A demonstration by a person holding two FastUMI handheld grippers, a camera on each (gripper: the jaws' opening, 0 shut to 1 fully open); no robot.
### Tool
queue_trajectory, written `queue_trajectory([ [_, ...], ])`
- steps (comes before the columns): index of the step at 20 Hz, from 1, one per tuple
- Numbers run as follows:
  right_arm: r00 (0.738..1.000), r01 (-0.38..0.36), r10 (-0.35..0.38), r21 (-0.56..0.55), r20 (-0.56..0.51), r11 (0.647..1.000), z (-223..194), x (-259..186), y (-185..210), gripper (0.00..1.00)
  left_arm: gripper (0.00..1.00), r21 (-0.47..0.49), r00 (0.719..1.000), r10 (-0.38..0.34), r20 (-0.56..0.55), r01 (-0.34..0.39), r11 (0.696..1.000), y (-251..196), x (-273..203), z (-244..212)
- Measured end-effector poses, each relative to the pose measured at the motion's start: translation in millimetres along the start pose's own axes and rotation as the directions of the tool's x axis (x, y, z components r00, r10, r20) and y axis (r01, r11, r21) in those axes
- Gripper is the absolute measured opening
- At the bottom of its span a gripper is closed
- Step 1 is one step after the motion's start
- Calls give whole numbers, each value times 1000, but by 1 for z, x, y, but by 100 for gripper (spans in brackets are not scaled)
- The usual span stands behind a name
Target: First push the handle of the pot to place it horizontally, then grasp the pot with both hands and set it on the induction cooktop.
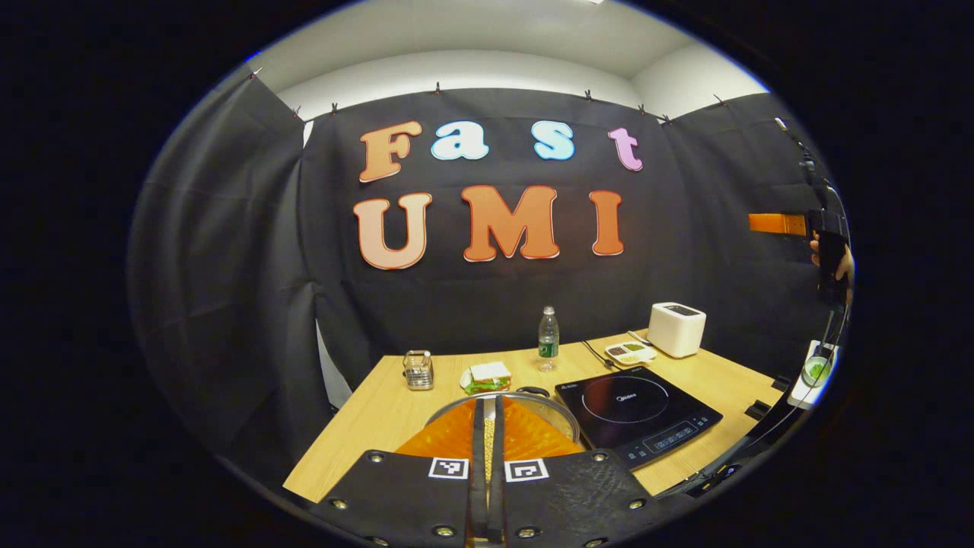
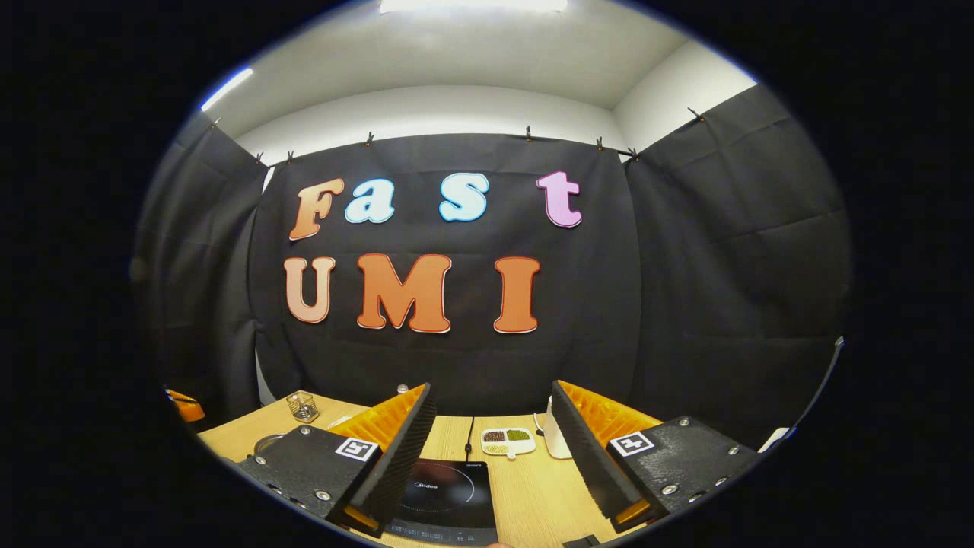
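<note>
Wooden table [image 1: 380,415] in black-curtained booth. Pot [image 1: 525,403] just left of induction cooktop [image 1: 635,411], mostly hidden behind left gripper [image 1: 488,426], fingers pressed together, gripping nothing. Right gripper [image 2: 491,449] spread wide above cooktop. Handle not discernible. Risk, judged: blind push on handle may slide pot into cooktop edge or sandwich plate [image 1: 487,377].

Black cloth [image 2: 708,251] hangs on three sides of the booth, clipped along its top edge and falling in loose folds. Above it runs a white wall [image 2: 426,114], meeting a second white wall [image 2: 677,84] at the right corner. A bright ceiling light [image 2: 472,6] glows overhead, with a paler strip of light [image 2: 227,85] at the upper left. A light wooden counter [image 1: 380,415] stands in front of the back cloth, its far edge close against it.
</note>
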State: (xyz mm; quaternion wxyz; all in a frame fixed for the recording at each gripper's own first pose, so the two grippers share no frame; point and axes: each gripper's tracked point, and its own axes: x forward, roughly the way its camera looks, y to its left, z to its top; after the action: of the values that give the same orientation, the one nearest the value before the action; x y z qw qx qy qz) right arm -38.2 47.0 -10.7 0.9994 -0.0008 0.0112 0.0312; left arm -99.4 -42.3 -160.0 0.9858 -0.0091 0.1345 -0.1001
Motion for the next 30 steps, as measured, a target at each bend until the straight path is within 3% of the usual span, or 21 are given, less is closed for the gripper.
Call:
queue_trajectory([
  [1, 1000, -4, 4, -3, -5, 1000, -3, 2, 1, 95, 2, -5, 1000, -8, -18, 8, 1000, -4, 3, -11],
  [3, 1000, -8, 8, 5, -9, 1000, -8, 8, 2, 100, 2, -17, 998, -18, -61, 17, 1000, -8, 5, -35],
  [4, 1000, -9, 9, 13, -11, 1000, -9, 12, 3, 95, 2, -23, 996, -19, -83, 18, 1000, -9, 9, -48],
  [7, 999, -32, 32, 13, -24, 999, -24, 26, 11, 95, 3, -55, 987, -33, -156, 24, 998, -12, 14, -80],
  [12, 994, -86, 87, 7, -66, 996, -48, 50, 30, 95, 2, -87, 977, -2, -212, -16, 996, 0, 26, -121],
  [13, 992, -103, 103, 10, -73, 995, -52, 53, 35, 100, 2, -92, 972, 6, -234, -28, 995, 1, 28, -135],
  [14, 991, -110, 111, 12, -77, 994, -56, 55, 38, 95, 3, -92, 966, 10, -259, -35, 995, 0, 28, -147],
  [16, 989, -119, 119, 10, -84, 993, -61, 59, 39, 95, 2, -99, 952, 6, -305, -38, 994, -2, 29, -170],
  [25, 996, -80, 80, -10, -50, 997, -59, 67, 24, 95, 2, -108, 899, 43, -436, -100, 989, 10, 41, -231],
  [30, 996, -70, 68, -19, -62, 997, -71, 75, 24, 95, 3, -86, 887, 77, -455, -129, 988, 26, 56, -244],
])
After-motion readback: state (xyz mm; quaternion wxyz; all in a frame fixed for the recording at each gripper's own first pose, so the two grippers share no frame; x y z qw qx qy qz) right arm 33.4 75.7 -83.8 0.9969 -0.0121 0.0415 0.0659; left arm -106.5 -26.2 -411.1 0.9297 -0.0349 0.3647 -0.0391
